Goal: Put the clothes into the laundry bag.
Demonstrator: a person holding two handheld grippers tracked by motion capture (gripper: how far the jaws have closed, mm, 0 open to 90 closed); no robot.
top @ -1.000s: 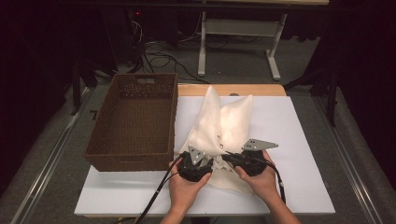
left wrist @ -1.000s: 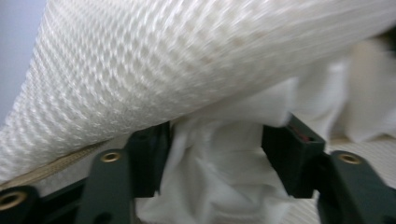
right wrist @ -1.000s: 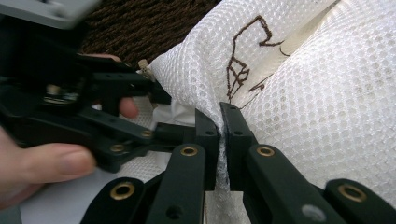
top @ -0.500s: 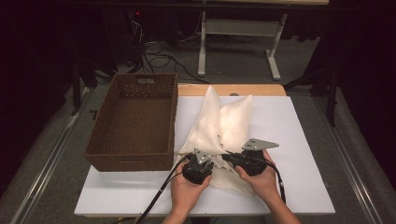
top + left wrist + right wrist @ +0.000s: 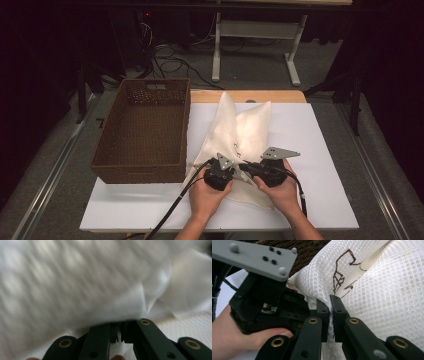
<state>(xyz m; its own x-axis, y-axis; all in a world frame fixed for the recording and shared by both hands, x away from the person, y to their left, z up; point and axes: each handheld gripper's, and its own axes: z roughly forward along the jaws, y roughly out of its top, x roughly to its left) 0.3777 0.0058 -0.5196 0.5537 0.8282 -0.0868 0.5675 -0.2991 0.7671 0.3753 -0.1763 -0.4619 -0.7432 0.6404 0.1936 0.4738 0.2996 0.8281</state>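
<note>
High view: a white mesh laundry bag [image 5: 240, 137] lies crumpled in the middle of the white table top [image 5: 325, 150], its two upper corners reaching toward the wooden far edge, its near edge at the lower middle of the frame where both hands meet. The left gripper [image 5: 223, 172] and the right gripper [image 5: 250, 172] sit side by side on that near edge, almost touching — each carried by a hand rising from the bottom of the frame.

Just left of the bag stands a brown wicker basket [image 5: 142, 172], right beside the fabric.

Left gripper view, lower centre: the left gripper [image 5: 121, 333] has just been closing, and its black jaws now stand nearly together with a fold of white cloth [image 5: 120, 310] bunched between their tips; the picture is blurred.

Right gripper view, centre: the right gripper [image 5: 331, 315] pinches a ridge of the mesh [image 5: 382, 297] tightly — the fabric is squeezed into the narrow slit between the pads. Brown stitched marks [image 5: 343, 267] show on the mesh above. At the left of that frame sits the other gripper, grey plate on top.
</note>
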